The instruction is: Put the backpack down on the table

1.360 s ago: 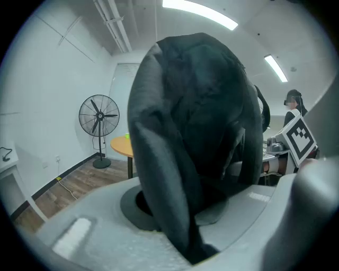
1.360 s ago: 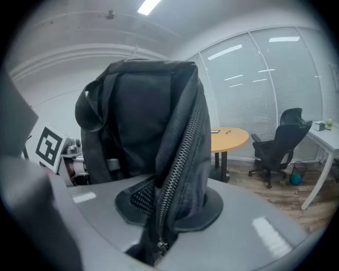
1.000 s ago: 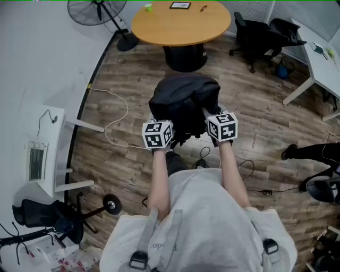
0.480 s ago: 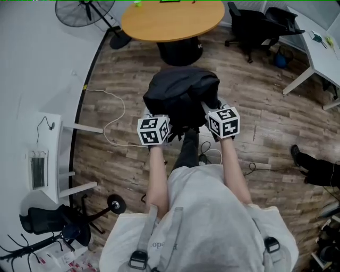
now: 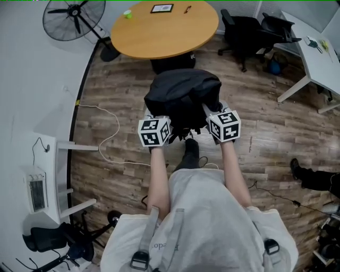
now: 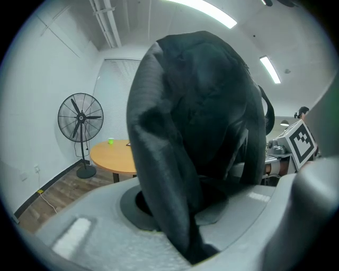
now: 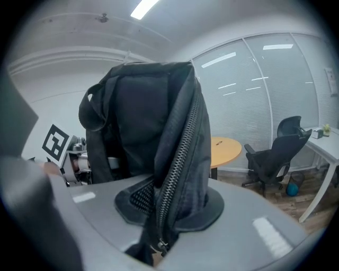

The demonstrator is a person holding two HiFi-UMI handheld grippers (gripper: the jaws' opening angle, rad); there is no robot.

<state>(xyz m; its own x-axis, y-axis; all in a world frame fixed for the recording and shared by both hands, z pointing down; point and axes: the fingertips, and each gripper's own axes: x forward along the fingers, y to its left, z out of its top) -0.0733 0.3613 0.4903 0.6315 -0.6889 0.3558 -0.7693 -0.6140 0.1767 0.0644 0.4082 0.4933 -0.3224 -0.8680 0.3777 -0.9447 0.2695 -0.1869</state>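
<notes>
A black backpack [image 5: 183, 95] hangs in the air between both grippers, above the wooden floor and short of the round wooden table [image 5: 164, 26]. My left gripper [image 5: 158, 120] is shut on the bag's left side; dark fabric [image 6: 196, 122] is pinched between its jaws [image 6: 185, 233]. My right gripper [image 5: 212, 115] is shut on the right side, gripping a zippered fold [image 7: 159, 159] between its jaws [image 7: 159, 233]. The table shows beyond the bag in the left gripper view [image 6: 108, 153] and in the right gripper view [image 7: 225, 148].
On the table lie a green cup [image 5: 127, 14], a small framed card [image 5: 162, 8] and a pen. A standing fan [image 5: 71, 16] is at its left, black office chairs [image 5: 255, 29] and a white desk [image 5: 313, 58] at the right. A white cable [image 5: 106, 143] trails on the floor.
The person has walked toward the round table, which now sits lower and larger in the head view. Both grippers keep their hold on the backpack.
</notes>
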